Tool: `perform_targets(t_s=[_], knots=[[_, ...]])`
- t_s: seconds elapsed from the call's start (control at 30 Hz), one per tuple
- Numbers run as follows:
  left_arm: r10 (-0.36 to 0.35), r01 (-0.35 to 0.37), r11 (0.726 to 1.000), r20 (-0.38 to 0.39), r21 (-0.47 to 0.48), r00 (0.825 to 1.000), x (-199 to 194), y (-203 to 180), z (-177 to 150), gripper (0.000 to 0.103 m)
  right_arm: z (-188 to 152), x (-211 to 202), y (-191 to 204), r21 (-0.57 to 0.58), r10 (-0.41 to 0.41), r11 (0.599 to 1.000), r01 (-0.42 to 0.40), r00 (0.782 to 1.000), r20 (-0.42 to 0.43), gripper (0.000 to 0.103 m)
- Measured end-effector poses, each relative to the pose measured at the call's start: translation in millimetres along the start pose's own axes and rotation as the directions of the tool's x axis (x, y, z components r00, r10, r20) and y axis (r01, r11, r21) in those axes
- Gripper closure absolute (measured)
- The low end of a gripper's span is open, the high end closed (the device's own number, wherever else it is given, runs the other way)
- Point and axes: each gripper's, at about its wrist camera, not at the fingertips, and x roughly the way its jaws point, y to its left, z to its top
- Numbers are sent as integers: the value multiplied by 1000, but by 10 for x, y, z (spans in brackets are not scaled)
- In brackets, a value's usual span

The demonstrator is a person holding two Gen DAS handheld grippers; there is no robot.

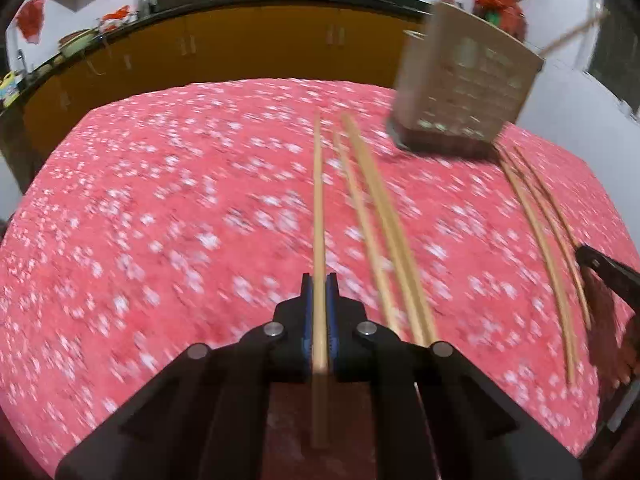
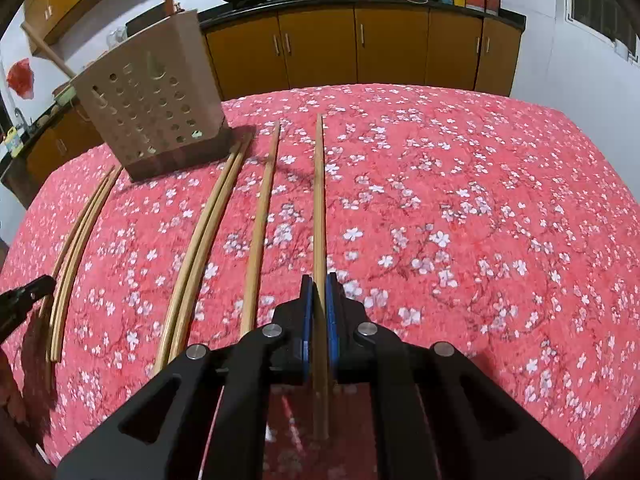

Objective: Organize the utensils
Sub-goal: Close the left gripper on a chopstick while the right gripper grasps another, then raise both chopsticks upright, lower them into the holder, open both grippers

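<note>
In the left wrist view my left gripper (image 1: 319, 280) is shut on a wooden chopstick (image 1: 318, 200) that runs straight ahead between its blue pads. Three more chopsticks (image 1: 380, 220) lie just to its right, and others (image 1: 548, 248) lie further right beside the right gripper (image 1: 604, 276). A beige perforated utensil holder (image 1: 464, 80) stands at the back right. In the right wrist view my right gripper (image 2: 319, 280) is shut on another chopstick (image 2: 319, 200). To its left lie a single chopstick (image 2: 260, 220), a pair (image 2: 200, 248) and a bunch (image 2: 76, 248).
A red cloth with white blossoms (image 2: 480, 220) covers the table. The utensil holder (image 2: 156, 108) stands at the back left in the right wrist view, and the left gripper's tip (image 2: 28, 290) shows at the left edge. Yellow cabinets (image 2: 392, 48) with woks line the far wall.
</note>
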Motion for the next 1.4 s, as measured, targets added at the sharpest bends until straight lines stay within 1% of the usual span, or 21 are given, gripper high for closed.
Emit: perform_targets(t_s=[0.13,0.23,0.3,0.37,0.43,0.53,0.7,1.23,1.4], knots=[[8,-8,999,4,-44,1000,93,192,111,95,66,62,-113,37,-28,999,28,1000,14,96],[-18,19,998,11,-60,1000,112,258,112,95,54,77,-113,23,-41,999,40,999,29,95],[-19,20,998,21,-55,1000,103,255,87,93,42,71,-93,11,-49,999,49,998,31,95],[-27,28,999,29,-42,999,106,226,78,89,43,79,-101,15,-44,999,44,999,32,95],[-34,35,999,28,-38,999,80,239,55,88,46,76,-111,17,-41,999,40,999,31,95],[-51,52,998,25,-40,998,73,263,34,88,44,65,-96,6,-47,999,47,998,31,95],[-53,54,998,28,-26,998,-47,270,-74,88,7,27,-81,-5,-51,999,51,998,31,95],[-48,49,998,33,-29,998,-89,270,-95,88,0,7,-98,6,-38,999,38,999,29,95],[-27,27,1000,30,-12,999,-114,231,-129,88,-2,1,-101,10,-34,999,34,999,27,95]])
